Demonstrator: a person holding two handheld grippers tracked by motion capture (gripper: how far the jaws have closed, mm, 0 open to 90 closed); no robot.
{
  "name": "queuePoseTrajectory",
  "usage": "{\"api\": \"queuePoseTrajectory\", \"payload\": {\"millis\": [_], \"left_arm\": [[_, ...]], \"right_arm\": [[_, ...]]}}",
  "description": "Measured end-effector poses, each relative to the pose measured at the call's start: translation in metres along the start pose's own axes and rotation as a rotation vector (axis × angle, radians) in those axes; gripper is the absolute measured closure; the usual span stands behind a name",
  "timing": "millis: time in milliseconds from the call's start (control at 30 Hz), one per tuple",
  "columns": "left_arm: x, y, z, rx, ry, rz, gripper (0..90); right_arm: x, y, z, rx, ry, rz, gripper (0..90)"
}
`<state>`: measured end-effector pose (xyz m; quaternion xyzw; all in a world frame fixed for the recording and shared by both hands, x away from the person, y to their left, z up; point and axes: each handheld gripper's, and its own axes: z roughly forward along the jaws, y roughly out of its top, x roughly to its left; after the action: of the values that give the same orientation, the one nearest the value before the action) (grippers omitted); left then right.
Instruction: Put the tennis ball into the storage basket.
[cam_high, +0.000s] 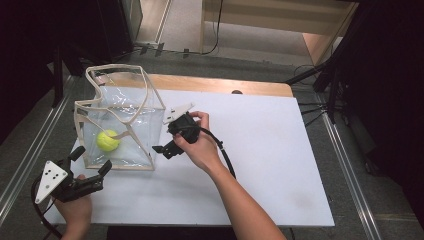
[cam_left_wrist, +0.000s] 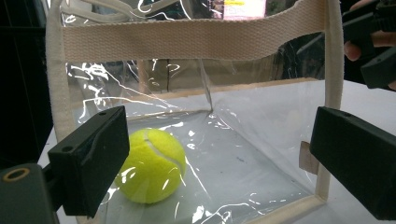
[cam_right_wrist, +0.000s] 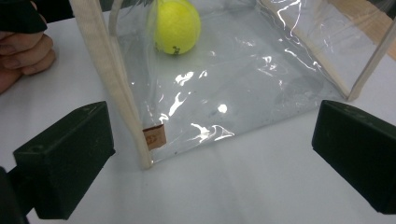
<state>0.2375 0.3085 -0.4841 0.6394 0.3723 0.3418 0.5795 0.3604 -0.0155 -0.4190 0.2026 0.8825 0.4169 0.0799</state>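
Observation:
A clear plastic bag with beige webbing trim (cam_high: 145, 100) stands open on the left of the white table. A yellow-green tennis ball (cam_high: 108, 140) lies on its floor near the front left. My left gripper (cam_high: 93, 158) is open at the bag's front left corner, outside it. Through the wall it sees the ball (cam_left_wrist: 152, 165) under the top band (cam_left_wrist: 191, 39), between wide-apart jaws (cam_left_wrist: 222, 156). My right gripper (cam_high: 165, 137) is open just right of the bag's front right corner. That corner seam (cam_right_wrist: 112, 79) and the ball (cam_right_wrist: 177, 25) lie beyond its spread jaws (cam_right_wrist: 210, 158).
The white tabletop (cam_high: 265, 150) stretches bare to the right of the bag. A wooden strip (cam_high: 225, 84) runs along its back edge. A small brown tag (cam_right_wrist: 154, 136) sits at the bag's corner. The other hand's fingers (cam_right_wrist: 23, 56) rest on the table beside it.

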Motion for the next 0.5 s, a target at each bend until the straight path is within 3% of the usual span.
{"api": "queuePoseTrajectory", "payload": {"millis": [500], "left_arm": [[0.000, 0.000, 0.000, 0.004, 0.001, 0.005, 5.4]], "right_arm": [[0.002, -0.043, -0.016, -0.048, -0.036, 0.029, 0.0]]}}
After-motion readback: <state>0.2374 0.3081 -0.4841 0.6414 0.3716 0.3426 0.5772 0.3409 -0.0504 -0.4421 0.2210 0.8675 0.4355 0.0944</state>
